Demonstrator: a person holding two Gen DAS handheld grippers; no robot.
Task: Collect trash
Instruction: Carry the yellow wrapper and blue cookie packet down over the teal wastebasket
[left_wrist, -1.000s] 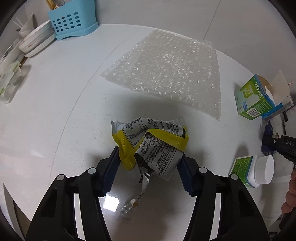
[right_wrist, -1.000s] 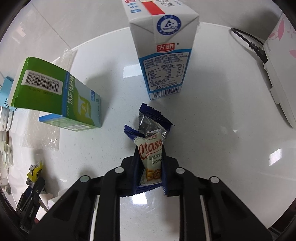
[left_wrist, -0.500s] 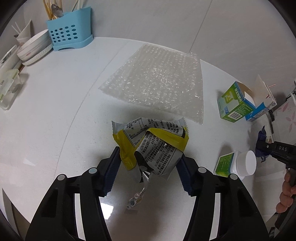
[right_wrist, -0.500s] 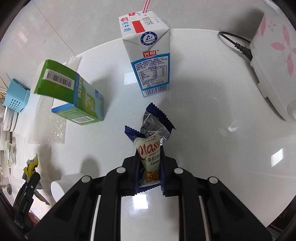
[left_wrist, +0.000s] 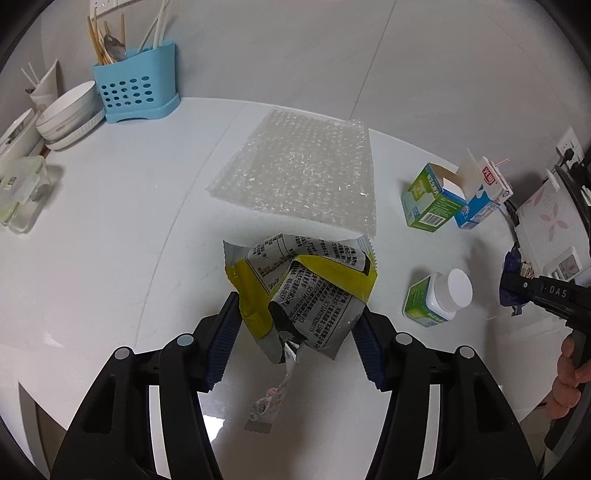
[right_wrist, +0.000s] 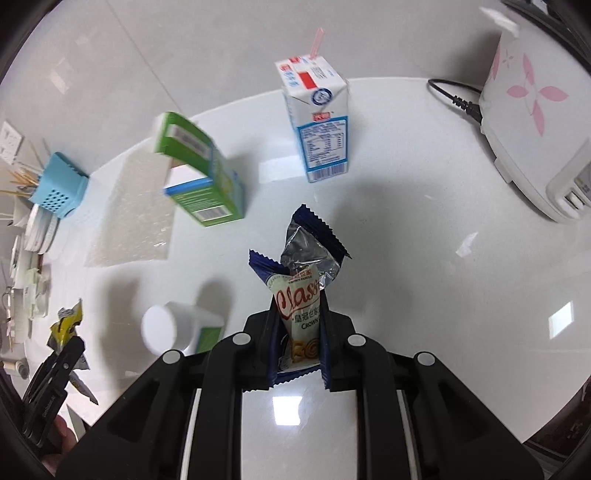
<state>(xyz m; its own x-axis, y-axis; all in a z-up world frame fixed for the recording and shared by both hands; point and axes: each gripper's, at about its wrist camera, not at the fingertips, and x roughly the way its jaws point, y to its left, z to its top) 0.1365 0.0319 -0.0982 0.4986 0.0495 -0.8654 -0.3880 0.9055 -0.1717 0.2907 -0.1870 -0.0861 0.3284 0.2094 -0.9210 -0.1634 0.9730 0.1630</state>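
The left gripper has its blue-padded jaws about half spread and pressed against both sides of a crumpled yellow and silver wrapper, which it holds above the white table with a torn strip dangling below. The right gripper is nearly closed, pinching a blue snack wrapper upright between its pads, clear of the tabletop. Beyond the left gripper lies a flat sheet of bubble wrap, and near it on the right a white-capped bottle lies on its side. Farther off, an open green box lies just beside a milk carton. Only the left view shows the blue utensil holder clearly, with stacked bowls and a clear lidded container next to it, plus the person's hand on the right gripper's handle. Only the right view shows the milk carton standing upright with a pink straw, and a white flower-patterned appliance with its black cord.
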